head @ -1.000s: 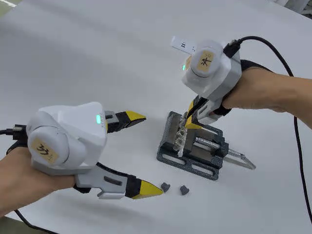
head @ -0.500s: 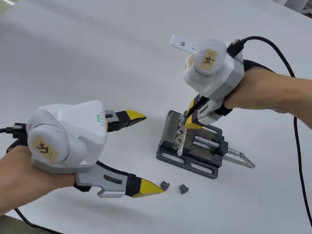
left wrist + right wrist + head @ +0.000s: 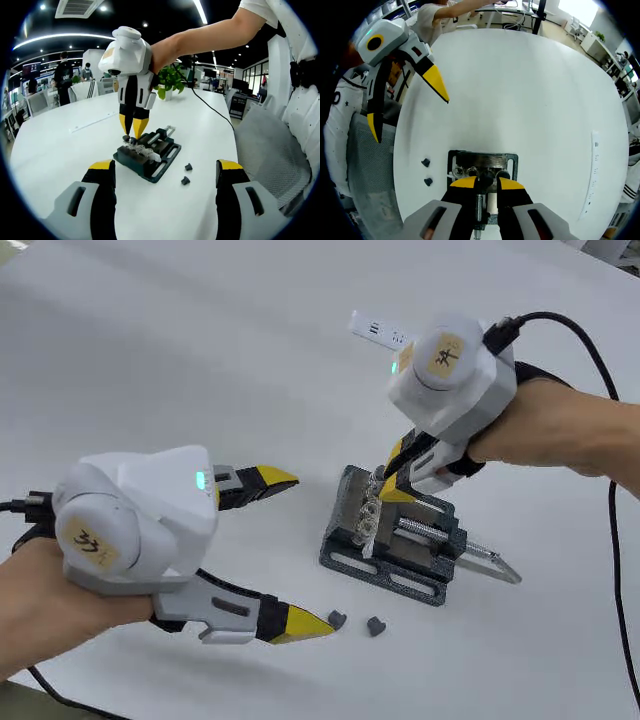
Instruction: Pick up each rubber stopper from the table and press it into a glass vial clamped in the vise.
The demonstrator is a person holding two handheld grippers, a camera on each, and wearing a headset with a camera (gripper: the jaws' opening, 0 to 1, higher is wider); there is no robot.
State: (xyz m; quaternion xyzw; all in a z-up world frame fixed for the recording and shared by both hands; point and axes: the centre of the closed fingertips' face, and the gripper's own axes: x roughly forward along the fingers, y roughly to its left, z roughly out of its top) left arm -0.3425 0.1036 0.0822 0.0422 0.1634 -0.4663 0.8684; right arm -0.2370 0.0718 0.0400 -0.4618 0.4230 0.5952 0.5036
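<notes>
Right gripper hangs at centre frame, jaws narrowly apart over the glass vials in the vise; whether they pinch anything I cannot tell. Left gripper, lower left, gapes wide. Two rubber stoppers lie bottom centre, beside its lower tip.

My head camera is looking forward and down at the table from above, at a middling distance. My left gripper camera is sitting low and farther back, facing across the tabletop toward the vise. My right gripper camera is hanging close over the vise, pointing almost straight down. All three are sharing the vise and the two loose stoppers.
</notes>
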